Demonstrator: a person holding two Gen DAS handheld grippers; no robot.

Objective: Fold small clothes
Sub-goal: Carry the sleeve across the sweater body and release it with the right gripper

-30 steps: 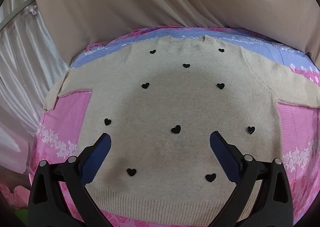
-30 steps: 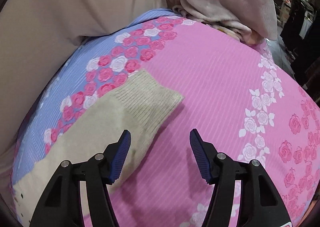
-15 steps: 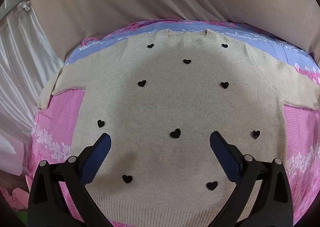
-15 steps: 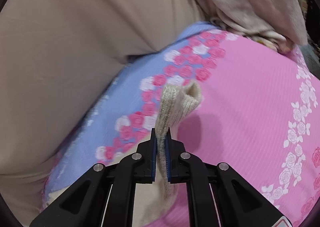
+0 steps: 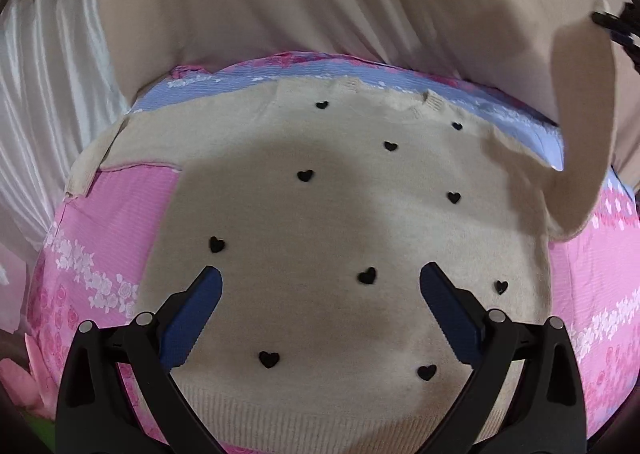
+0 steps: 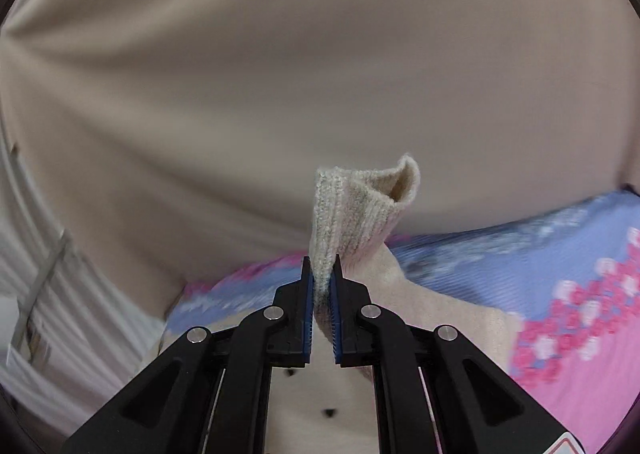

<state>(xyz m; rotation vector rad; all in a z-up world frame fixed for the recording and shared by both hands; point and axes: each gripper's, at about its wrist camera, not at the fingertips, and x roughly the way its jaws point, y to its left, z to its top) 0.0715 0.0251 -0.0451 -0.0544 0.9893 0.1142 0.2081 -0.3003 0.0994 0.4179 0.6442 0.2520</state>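
Observation:
A small beige knit sweater [image 5: 340,222] with black hearts lies flat, front up, on a pink and blue floral bedspread [image 5: 116,222]. My left gripper [image 5: 320,294] is open and empty, hovering over the sweater's lower half. My right gripper [image 6: 320,266] is shut on the ribbed cuff [image 6: 352,206] of the sweater's right sleeve. That sleeve [image 5: 580,114] is lifted off the bed and hangs curved at the upper right of the left wrist view, with the right gripper [image 5: 616,30] at its top. The left sleeve [image 5: 96,158] lies flat.
A beige curtain [image 6: 280,74] hangs behind the bed's far edge. White pleated fabric [image 5: 44,102] hangs on the left. The bedspread's near edge drops off at the lower left, by pink floral fabric [image 5: 20,374].
My right gripper closed on the right sleeve cuff, then lifted it up and swung it inward over the sweater. My left gripper stayed open, drifting slightly over the sweater's body.

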